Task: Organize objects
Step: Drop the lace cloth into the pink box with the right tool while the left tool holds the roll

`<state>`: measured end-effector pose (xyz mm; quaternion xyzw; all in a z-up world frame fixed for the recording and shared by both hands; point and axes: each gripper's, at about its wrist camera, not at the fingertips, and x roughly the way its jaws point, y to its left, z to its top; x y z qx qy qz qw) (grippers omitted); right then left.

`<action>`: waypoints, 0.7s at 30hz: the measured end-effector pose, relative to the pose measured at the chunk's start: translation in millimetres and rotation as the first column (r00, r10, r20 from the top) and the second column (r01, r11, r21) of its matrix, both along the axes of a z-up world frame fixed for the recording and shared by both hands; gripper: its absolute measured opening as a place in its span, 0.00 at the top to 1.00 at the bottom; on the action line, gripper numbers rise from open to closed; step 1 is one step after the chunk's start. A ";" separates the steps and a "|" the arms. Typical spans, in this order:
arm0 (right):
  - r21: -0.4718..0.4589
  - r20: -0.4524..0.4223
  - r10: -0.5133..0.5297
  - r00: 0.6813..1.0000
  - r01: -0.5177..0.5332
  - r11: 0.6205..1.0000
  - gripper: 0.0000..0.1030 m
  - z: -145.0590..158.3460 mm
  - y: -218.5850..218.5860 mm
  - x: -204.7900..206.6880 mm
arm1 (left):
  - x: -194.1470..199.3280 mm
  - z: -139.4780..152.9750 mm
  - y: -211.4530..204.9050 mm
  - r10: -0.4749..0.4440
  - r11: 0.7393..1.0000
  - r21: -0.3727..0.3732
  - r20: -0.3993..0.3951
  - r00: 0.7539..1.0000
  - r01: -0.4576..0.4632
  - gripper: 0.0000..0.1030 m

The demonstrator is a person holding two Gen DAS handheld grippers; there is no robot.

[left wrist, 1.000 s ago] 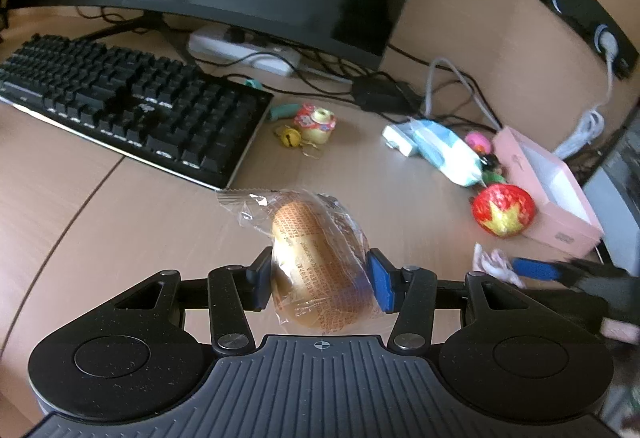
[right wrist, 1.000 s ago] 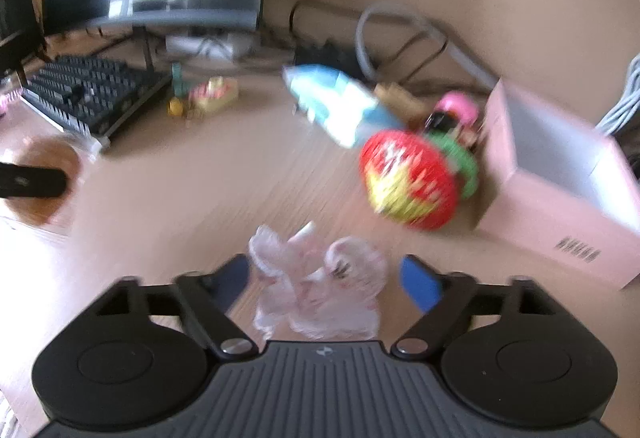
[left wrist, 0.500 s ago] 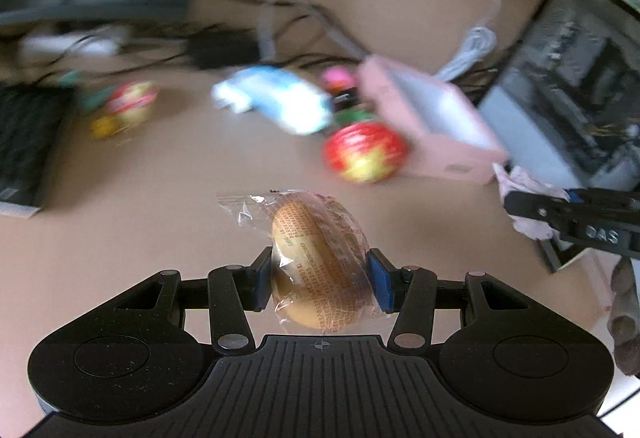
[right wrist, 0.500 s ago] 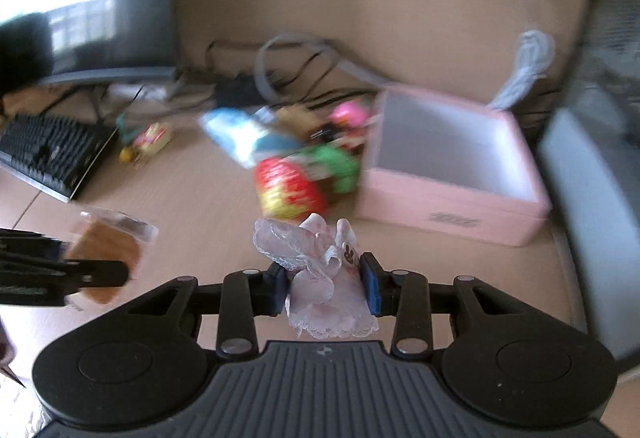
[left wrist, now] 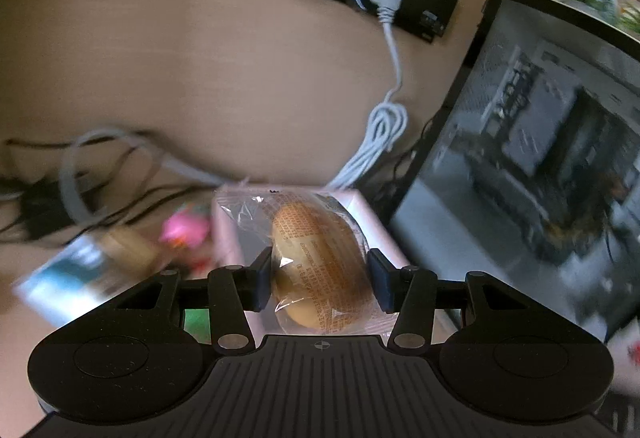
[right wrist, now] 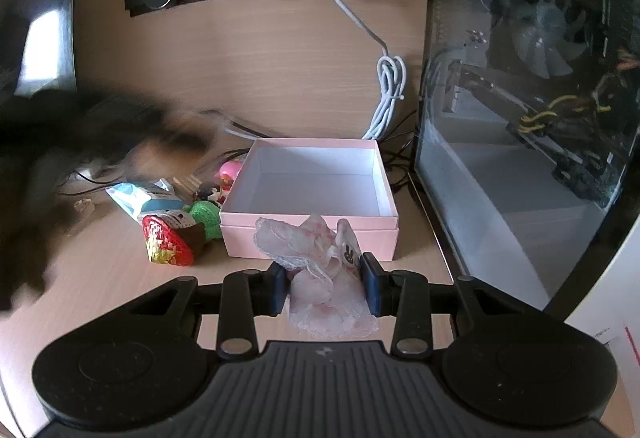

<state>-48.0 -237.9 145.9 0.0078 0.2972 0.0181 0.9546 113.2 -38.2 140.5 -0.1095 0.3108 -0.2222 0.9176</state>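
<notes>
we should lower each load into the pink box (right wrist: 308,174) before letting go. our left gripper (left wrist: 320,280) is clamped on a wrapped bun (left wrist: 318,262), crinkly and soft, above the box; our right gripper (right wrist: 325,288) pinches a frilly lace bundle (right wrist: 320,278) just before its smooth card wall.

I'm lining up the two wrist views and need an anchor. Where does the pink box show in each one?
Left wrist: the pink box sits at centre, mostly hidden behind the wrapped bun held in the jaws.
Right wrist: pink box at centre, open, white inside showing nothing in it.
Shared landmark: the white cable hanging from the wall socket strip behind the box.
</notes>
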 end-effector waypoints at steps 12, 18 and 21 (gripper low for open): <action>0.017 -0.018 0.006 1.000 -0.005 1.000 0.65 -14.3 -12.4 14.7 | 52.6 -65.9 -53.6 0.092 0.990 0.122 -0.237 0.967 -0.064 0.50; 0.027 0.003 0.017 1.000 -0.017 0.999 0.65 -8.3 -11.5 72.6 | 9.8 -25.2 5.1 0.134 0.991 0.004 -0.126 0.983 -0.134 0.50; 0.037 0.007 -0.003 1.000 0.003 0.999 0.64 -5.2 -9.0 119.6 | -28.0 -17.0 39.7 0.163 0.986 -0.024 -0.096 0.982 -0.166 0.50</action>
